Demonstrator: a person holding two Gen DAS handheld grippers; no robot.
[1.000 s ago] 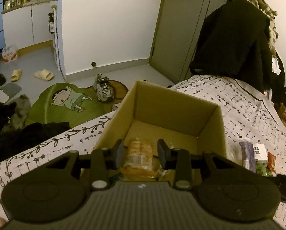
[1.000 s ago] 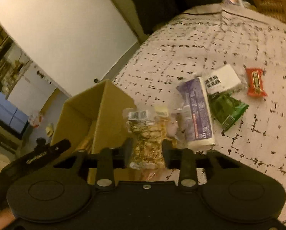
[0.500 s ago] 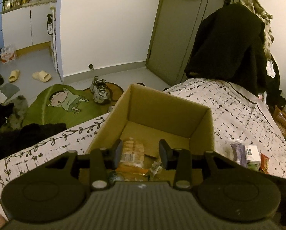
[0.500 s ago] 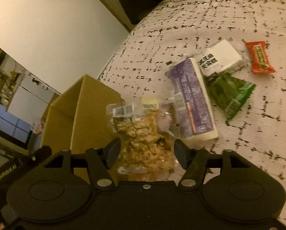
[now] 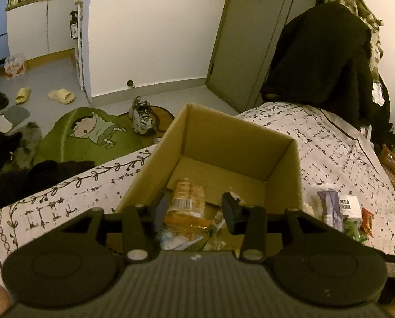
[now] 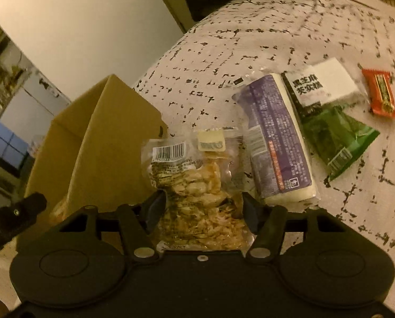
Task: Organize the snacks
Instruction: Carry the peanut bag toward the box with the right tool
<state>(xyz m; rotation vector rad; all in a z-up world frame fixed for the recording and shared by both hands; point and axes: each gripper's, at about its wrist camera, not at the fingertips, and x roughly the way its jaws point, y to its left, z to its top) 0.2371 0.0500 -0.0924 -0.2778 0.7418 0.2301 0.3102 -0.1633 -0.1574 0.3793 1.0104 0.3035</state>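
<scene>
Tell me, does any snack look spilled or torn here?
Nothing stands out. The snack packs beside the cardboard box lie loosely overlapping on the bedspread, but look sealed. Nothing has spilled.

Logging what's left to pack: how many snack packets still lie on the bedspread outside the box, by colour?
Clear: 1, clear packet
Purple: 1, purple packet
White: 1, white packet
Green: 1, green packet
Red: 1, red packet
Total: 5
</scene>
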